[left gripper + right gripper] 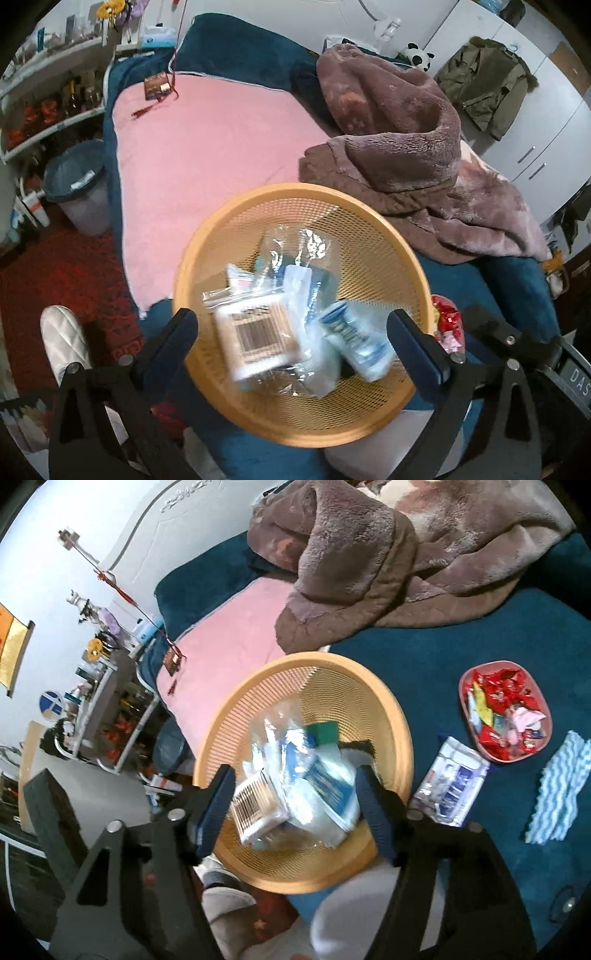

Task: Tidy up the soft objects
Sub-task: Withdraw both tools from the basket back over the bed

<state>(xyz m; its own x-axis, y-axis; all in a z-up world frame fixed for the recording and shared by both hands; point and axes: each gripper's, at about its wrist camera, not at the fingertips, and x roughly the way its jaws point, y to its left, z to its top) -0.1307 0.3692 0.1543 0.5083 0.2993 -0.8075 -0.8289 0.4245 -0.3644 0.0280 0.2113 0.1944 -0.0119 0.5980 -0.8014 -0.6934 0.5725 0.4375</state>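
Observation:
An orange mesh basket (pixel 295 190) (pixel 306 658) sits at the near edge of the bed and holds several plastic-wrapped packets. Among them are a cotton swab box (pixel 255 332) (pixel 256 814) and a blue-and-white packet (pixel 354 336) (pixel 325 775), both blurred. My left gripper (pixel 295 339) hangs wide open over the basket, its fingers apart from the packets. My right gripper (pixel 295 799) is also open above the basket, with the packets lying between and below its fingers. A clear pouch (pixel 450 782) and a blue wavy cloth (pixel 557 794) lie on the blue blanket to the right.
A brown fleece blanket (pixel 399 122) (pixel 369 554) is heaped behind the basket. A pink dish of red sweets (pixel 504 710) (pixel 448 317) stands to the right. A pink sheet (pixel 207 147) covers the bed's left part. A bin (pixel 77 184) and shelves (pixel 48 96) stand on the floor to the left.

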